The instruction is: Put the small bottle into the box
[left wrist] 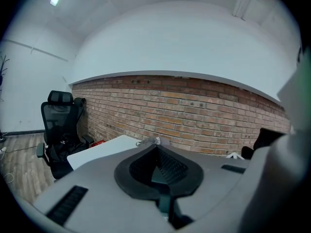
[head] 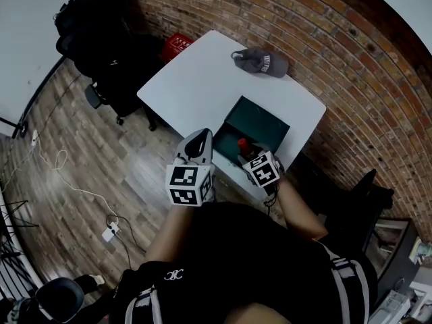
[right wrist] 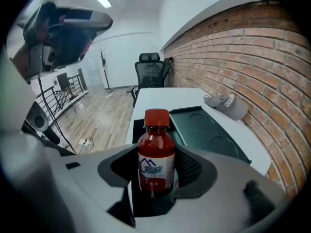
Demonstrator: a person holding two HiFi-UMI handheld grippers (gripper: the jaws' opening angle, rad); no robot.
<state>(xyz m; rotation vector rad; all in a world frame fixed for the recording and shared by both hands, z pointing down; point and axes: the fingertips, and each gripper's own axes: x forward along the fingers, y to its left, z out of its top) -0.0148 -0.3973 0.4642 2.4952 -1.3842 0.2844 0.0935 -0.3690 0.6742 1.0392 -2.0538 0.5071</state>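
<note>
red-capped bottle (right wrist: 156, 152): upright, clamped at the label by our right gripper (right wrist: 155, 174), near the open box (right wrist: 209, 130). left gripper (left wrist: 156, 152): jaws pressed together, empty. we advise keeping it vertical, lowering well inside, then releasing.

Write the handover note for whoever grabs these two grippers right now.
Left hand-held gripper: shut and empty, held beside the right one.
Right hand-held gripper: shut on the small bottle, which is upright with its red cap on top.
Box: open on the white table, just ahead of the bottle; nothing shows inside it.
Done: the bottle is gripped and off the table.
To do: carry it over the box, lower it in, open the jaws.
</note>
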